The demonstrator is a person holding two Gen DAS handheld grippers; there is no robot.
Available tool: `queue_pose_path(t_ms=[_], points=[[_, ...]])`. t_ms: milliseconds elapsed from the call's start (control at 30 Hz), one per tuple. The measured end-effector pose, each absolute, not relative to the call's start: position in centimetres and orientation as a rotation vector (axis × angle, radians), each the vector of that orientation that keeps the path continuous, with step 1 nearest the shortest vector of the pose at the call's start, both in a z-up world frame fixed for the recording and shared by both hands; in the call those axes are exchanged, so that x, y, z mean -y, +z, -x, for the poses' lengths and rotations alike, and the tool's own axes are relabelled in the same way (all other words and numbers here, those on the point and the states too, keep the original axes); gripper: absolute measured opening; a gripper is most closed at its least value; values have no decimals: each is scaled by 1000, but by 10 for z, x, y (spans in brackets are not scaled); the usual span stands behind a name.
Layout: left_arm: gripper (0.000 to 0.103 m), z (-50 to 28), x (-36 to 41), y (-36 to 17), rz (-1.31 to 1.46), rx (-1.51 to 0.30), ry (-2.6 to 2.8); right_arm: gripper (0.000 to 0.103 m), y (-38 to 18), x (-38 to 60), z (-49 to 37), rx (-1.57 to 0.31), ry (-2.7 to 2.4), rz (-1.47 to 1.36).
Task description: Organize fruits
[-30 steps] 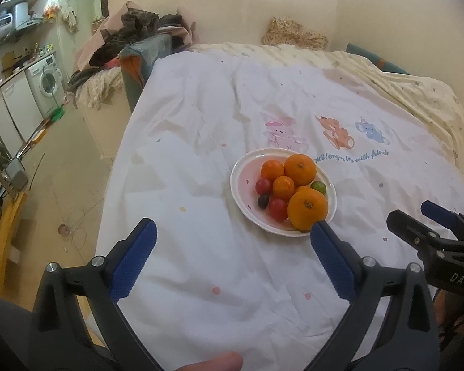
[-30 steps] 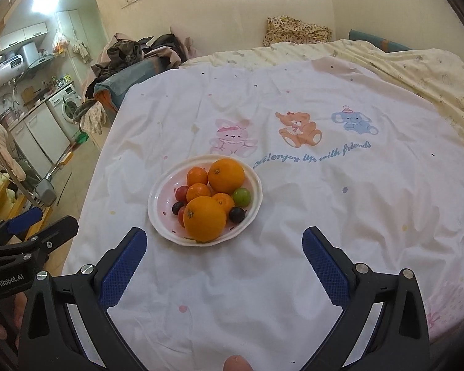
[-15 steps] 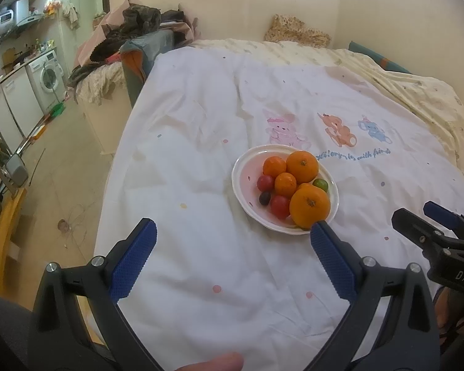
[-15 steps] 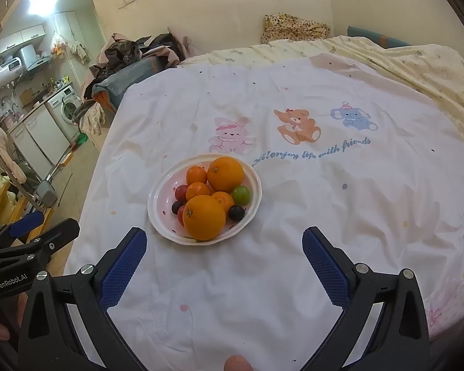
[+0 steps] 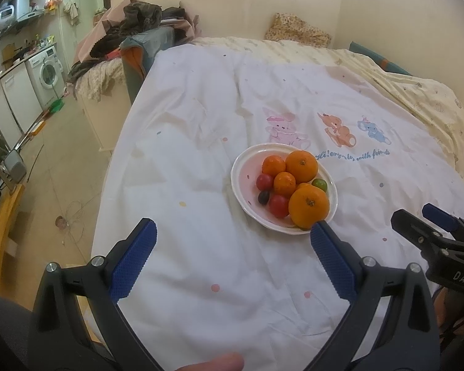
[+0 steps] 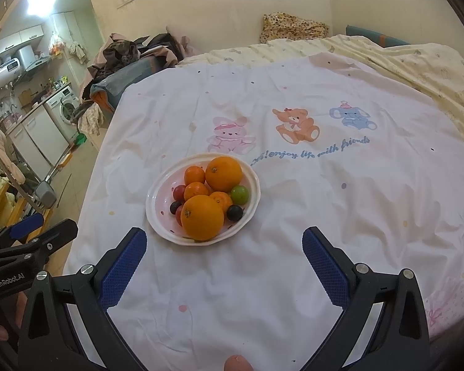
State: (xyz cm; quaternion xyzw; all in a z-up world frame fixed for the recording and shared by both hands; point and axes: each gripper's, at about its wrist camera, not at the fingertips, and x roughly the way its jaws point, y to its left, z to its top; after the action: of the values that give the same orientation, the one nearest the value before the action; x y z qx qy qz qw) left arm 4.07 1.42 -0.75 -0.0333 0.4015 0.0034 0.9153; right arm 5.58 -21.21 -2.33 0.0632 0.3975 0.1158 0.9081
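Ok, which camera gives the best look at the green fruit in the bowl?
The right wrist view: the green fruit sits in the open beside the big oranges. In the left wrist view it is partly hidden behind the front orange.

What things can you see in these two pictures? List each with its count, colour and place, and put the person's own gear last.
plate: 1, white, on the sheet.
large oranges: 2, orange, nearest and farthest in the plate.
mandarins: 3, orange, between them.
red tomatoes: 2, red, plate's left side.
green fruit: 1, green, right side.
dark grapes: 2, near-black, plate's near half.
sheet: 1, white with cartoon animals, on the bed.
washing machine: 1, white, far left.
left gripper: 1, black, blue fingers, open.
right gripper: 1, same, open.
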Motion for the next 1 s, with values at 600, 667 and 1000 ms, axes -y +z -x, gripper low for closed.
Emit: queue_pose_path(t_ms=[600,667,1000], points=[[99,-39,-13,-7,76,-830,13,103,-21,214,-57,-822,232,-137],[99,-39,-13,-7,75,-828,12,103,-19,214,-57,-821,229,-139],[99,-39,-14,-7,84,-831,7,103,-19,215,-57,-821,229,-140]])
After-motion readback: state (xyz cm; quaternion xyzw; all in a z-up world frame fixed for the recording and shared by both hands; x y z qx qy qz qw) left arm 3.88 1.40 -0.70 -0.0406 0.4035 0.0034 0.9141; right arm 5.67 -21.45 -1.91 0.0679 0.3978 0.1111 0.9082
